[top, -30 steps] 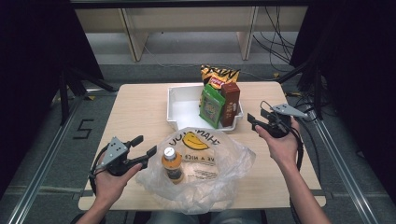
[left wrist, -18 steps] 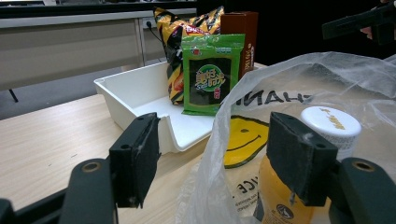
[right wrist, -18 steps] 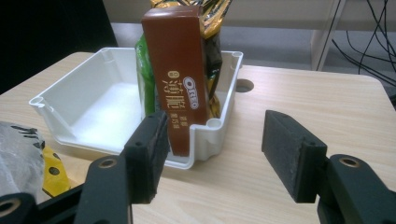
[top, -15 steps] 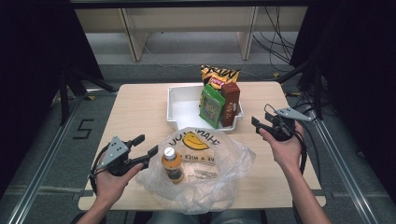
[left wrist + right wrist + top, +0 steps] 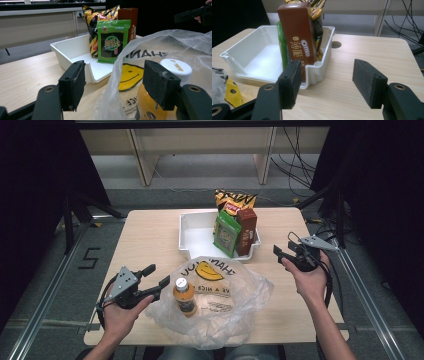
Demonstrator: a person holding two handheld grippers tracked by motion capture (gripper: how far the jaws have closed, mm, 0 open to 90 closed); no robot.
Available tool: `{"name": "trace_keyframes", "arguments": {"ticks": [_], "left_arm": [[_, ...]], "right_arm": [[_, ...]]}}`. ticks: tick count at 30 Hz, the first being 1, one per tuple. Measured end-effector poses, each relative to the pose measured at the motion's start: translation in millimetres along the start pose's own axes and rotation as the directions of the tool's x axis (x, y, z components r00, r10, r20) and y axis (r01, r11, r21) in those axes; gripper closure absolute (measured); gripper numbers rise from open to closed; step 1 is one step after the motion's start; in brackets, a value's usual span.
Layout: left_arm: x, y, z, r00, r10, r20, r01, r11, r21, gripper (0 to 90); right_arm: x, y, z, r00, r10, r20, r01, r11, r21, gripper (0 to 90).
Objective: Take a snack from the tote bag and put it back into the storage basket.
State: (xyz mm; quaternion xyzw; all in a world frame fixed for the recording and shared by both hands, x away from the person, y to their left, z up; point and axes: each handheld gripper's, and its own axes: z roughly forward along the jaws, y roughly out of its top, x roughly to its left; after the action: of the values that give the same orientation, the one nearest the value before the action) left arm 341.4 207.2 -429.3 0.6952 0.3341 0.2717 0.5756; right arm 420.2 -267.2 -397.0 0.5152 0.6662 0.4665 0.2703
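An orange juice bottle (image 5: pixel 184 296) with a white cap (image 5: pixel 176 67) stands inside a clear plastic bag (image 5: pixel 220 305) printed with a yellow smiley. My left gripper (image 5: pixel 156 275) is open just left of the bottle. In the left gripper view the bag's edge (image 5: pixel 117 75) rises between the jaws, untouched. A white tray (image 5: pixel 195 237) holds a green seaweed packet (image 5: pixel 226 232), a brown biscuit box (image 5: pixel 246 230) and a yellow chip bag (image 5: pixel 234 200), all upright. My right gripper (image 5: pixel 282 247) is open to the right of the tray, aimed at the brown box (image 5: pixel 298 42), with bare table between its jaws.
The wooden table (image 5: pixel 145 235) has open room left of the tray and a round hole (image 5: pixel 336 44) behind the tray's corner. Cables trail on the floor (image 5: pixel 295 175) at the back right. The table's right edge is close to my right hand.
My right gripper has drifted a little to the right, away from the tray. The left gripper, bottle and bag have stayed put.
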Motion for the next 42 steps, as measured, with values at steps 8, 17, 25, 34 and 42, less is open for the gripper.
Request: {"name": "trace_keyframes", "arguments": {"ticks": [8, 17, 25, 34, 42], "left_arm": [[-4.7, 2.2, -3.3, 0.9999, -0.009, 0.014, 0.009, 0.9999, -0.011, 34.0], [-11.5, 6.5, 0.2, 0.9989, 0.001, 0.047, 0.000, 0.9997, -0.024, 33.8], [-15.3, 7.9, 0.6, 0.9985, 0.000, 0.056, 0.001, 0.9997, -0.026, 33.8], [-19.6, 9.5, -0.2, 0.9972, -0.019, 0.072, 0.022, 0.9992, -0.033, 33.8], [-23.1, 9.2, 1.2, 0.9959, -0.029, 0.086, 0.031, 0.9990, -0.030, 33.5]], "right_arm": [[-3.0, -0.3, 0.0, 0.9998, -0.009, 0.015, 0.009, 1.000, 0.002, 40.4], [-0.4, 0.1, -1.8, 0.9994, 0.032, 0.012, -0.032, 0.999, 0.001, 40.2], [-4.0, -1.7, 0.7, 0.9997, 0.002, 0.025, -0.003, 1.000, 0.013, 40.0], [-3.1, -2.8, 2.2, 0.9997, 0.001, 0.023, -0.002, 1.000, 0.011, 39.8], [-4.4, -3.2, 3.0, 0.9999, -0.001, 0.015, 0.001, 1.000, 0.015, 39.8]]}}
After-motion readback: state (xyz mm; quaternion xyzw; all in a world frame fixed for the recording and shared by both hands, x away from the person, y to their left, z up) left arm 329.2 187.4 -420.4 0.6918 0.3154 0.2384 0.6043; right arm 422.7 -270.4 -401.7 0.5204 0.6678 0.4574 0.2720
